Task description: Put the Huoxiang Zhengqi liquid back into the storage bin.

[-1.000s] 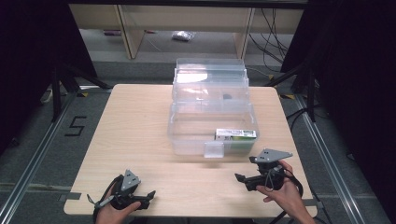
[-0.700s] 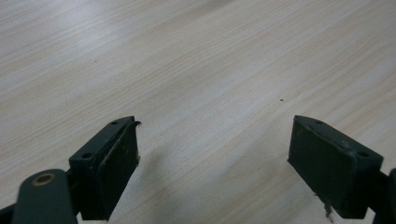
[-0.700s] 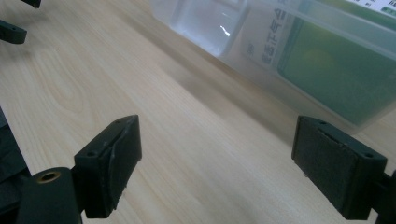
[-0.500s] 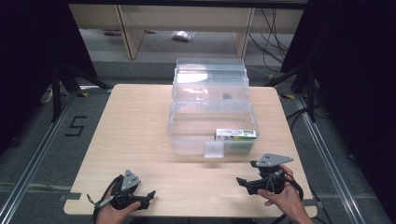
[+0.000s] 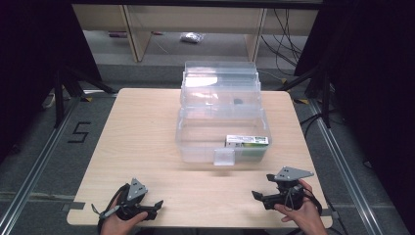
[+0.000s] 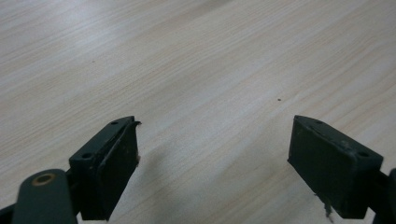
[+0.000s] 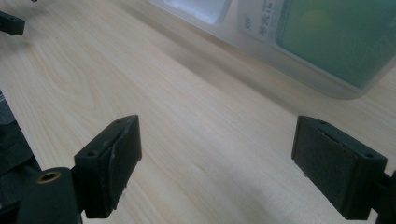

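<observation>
Two grippers are in play, one clear plastic box, and one green-and-white carton inside it. The left gripper (image 5: 157,203) rests low at the near left corner of the table (image 5: 147,127), held in the person's left hand (image 5: 117,223); in the left gripper view its jaws stand wide apart with bare wood between them (image 6: 212,154). The box (image 5: 220,120) sits at the middle of the table towards the far edge, well apart from both grippers. The right gripper (image 5: 255,195) lies at the near right, held in the right hand (image 5: 301,215), with a grey three-cornered plate (image 5: 292,173) on top; its jaws are also wide, nothing between them (image 7: 215,158).

The table is pale wood with rounded corners and a fine straight grain. It stands on a dark grey floor (image 5: 49,147) with a number 5 (image 5: 79,132) marked to the left, metal rails along both sides, black drapes left and right, and a light wooden shelf frame (image 5: 195,19) beyond.

The box is see-through, stepped in tiers that rise towards the back, with a small square latch (image 5: 224,157) at its near front wall. The carton (image 5: 247,141) lies flat in the near right corner of the lowest part; in the right gripper view it shows green through the box's wall (image 7: 336,37).
</observation>
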Available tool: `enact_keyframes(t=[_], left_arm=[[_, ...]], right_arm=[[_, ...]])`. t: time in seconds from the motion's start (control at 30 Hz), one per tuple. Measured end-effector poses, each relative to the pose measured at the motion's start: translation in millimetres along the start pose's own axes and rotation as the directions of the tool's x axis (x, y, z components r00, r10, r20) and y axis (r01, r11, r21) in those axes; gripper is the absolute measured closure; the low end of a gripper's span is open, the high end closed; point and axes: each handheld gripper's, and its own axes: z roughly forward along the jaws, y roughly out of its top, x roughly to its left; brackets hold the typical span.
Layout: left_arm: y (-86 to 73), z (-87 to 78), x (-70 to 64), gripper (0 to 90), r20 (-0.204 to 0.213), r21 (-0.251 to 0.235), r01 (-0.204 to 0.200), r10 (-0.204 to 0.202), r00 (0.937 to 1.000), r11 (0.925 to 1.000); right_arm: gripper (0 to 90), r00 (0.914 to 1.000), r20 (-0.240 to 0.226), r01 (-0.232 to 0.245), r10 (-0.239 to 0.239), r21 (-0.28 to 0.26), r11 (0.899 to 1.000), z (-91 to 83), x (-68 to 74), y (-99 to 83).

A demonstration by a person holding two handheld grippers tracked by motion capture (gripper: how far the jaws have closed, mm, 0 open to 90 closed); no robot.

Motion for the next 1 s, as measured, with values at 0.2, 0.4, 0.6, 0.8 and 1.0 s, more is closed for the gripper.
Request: enact_keyframes(t=[0.2,0.4,0.6,0.8,1.0], left_arm=[[0.3,0.1,-1.8,15.4,0.001,0.004,0.001,-0.001,1.0,1.0],[0.9,0.6,-3.5,15.4,0.004,-0.016,0.003,-0.002,1.0,0.9999],[1.1,-0.5,-4.7,15.4,0.008,-0.004,-0.006,0.006,1.0,1.0],[1.1,1.2,-4.9,15.4,0.006,-0.016,-0.005,0.006,1.0,0.9998],[1.1,0.4,-5.9,15.4,0.015,-0.001,-0.009,0.009,0.9998,1.0]], right_arm=[[17.0,0.9999,0.003,-0.01,0.01,-0.008,1.0,-3.0,0.5,-9.3],[17.0,0.9992,0.002,-0.039,0.039,-0.002,0.999,-3.6,2.7,-18.5],[17.0,0.9966,0.026,-0.079,0.078,0.017,0.997,-8.5,4.5,-26.9],[17.0,0.9962,0.045,-0.077,0.075,0.033,0.997,-10.7,4.9,-34.3],[17.0,0.9977,0.046,-0.052,0.049,0.054,0.997,-8.6,4.2,-40.0]])
